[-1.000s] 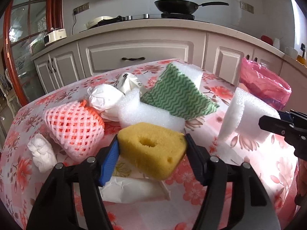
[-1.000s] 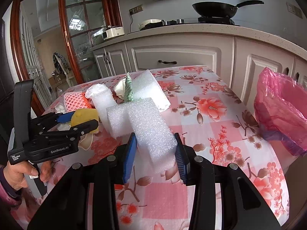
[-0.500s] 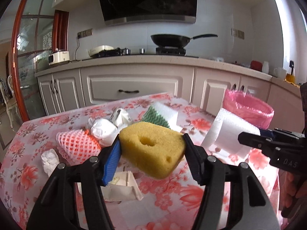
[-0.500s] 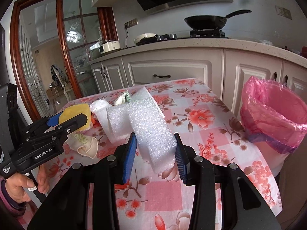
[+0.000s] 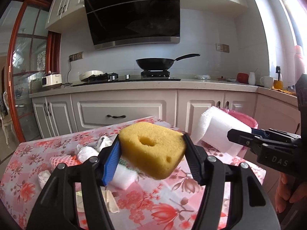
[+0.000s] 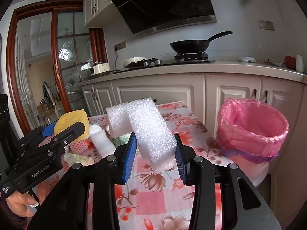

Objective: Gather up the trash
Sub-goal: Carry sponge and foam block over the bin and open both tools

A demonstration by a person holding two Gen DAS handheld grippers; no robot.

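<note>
Left wrist view: left claw (image 5: 151, 151) pinches a yellow sponge (image 5: 153, 149) above the flowered counter (image 5: 157, 209); behind it lie crumpled white paper (image 5: 86, 152) and pink foam net (image 5: 61, 160). At its right edge the right claw, lettered "DAS", hides the bin. Right wrist view alone shows the pink-bagged trash bin (image 6: 253, 128) whole, just beside the counter's right edge. There the left claw's side reads "GenRobot.AI", and the right claw (image 6: 155, 153) pinches a white foam block (image 6: 147, 130), held in the air over the counter.
</note>
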